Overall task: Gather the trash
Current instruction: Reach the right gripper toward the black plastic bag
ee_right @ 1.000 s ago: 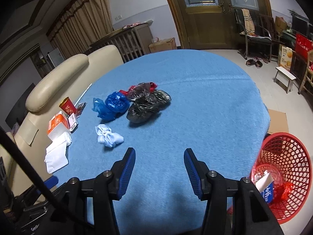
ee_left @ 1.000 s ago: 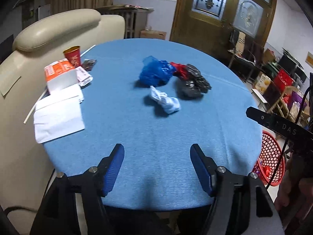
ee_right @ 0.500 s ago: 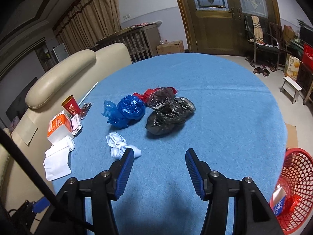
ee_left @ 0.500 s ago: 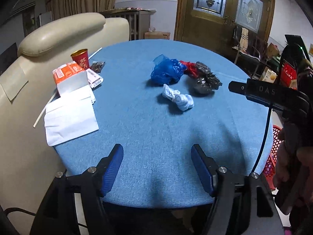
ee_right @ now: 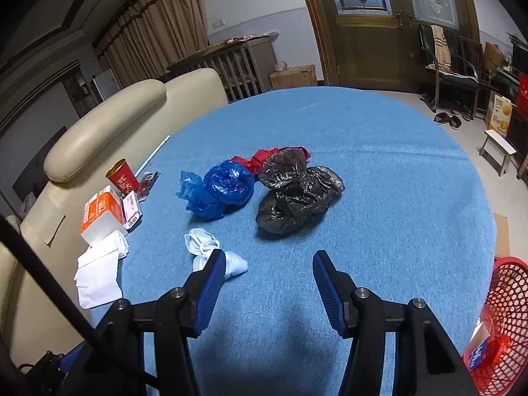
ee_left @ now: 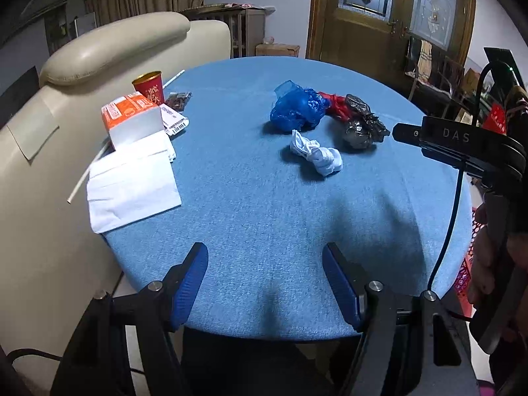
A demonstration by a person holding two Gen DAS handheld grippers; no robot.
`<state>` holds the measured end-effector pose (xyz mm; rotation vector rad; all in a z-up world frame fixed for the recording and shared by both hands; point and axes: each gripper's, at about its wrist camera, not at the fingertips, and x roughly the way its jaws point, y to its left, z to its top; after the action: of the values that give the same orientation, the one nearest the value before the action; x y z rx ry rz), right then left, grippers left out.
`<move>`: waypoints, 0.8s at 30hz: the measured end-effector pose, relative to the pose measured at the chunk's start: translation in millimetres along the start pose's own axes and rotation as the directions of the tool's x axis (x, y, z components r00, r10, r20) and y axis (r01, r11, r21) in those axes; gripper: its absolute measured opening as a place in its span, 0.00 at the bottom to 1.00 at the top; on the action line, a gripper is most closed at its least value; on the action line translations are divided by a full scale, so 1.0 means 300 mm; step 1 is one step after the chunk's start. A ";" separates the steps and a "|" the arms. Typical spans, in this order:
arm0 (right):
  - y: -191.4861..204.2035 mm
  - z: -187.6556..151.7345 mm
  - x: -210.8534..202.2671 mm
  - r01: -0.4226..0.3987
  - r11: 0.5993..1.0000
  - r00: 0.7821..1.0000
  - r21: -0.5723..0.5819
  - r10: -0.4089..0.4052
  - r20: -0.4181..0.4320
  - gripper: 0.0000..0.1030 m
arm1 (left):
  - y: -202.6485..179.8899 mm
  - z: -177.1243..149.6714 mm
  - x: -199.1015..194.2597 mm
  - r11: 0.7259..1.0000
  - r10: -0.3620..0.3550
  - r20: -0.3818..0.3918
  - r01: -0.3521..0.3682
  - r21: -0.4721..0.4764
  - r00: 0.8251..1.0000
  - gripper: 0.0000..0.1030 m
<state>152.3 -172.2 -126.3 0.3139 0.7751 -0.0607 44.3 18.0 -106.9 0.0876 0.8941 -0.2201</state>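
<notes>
Right gripper (ee_right: 269, 260) fingers stood apart, empty; white crumpled mask (ee_right: 211, 254) at their 9 o'clock, black bag (ee_right: 297, 198) at 12. Left gripper (ee_left: 265, 260) wide, empty above table (ee_left: 264, 198).

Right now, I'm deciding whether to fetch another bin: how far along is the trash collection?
Started: the red basket already holds a few pieces. Nothing in hand; left gripper and right gripper are open and empty. Left: white wad, blue bag, black bags.

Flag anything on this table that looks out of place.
Crumpled trash litters the blue table: a blue bag, black bags over something red, and a white wad. The red basket stands on the floor.
</notes>
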 end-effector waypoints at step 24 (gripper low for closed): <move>-0.101 -0.034 -0.032 0.005 0.998 1.000 0.063 -0.005 -0.008 0.57 | -0.047 0.041 0.017 0.990 0.072 -0.020 -0.069 0.123 0.997 0.71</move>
<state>133.5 -198.4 -134.4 0.3719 0.7832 -0.0887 53.6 1.4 -103.1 0.2352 0.8995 -0.2084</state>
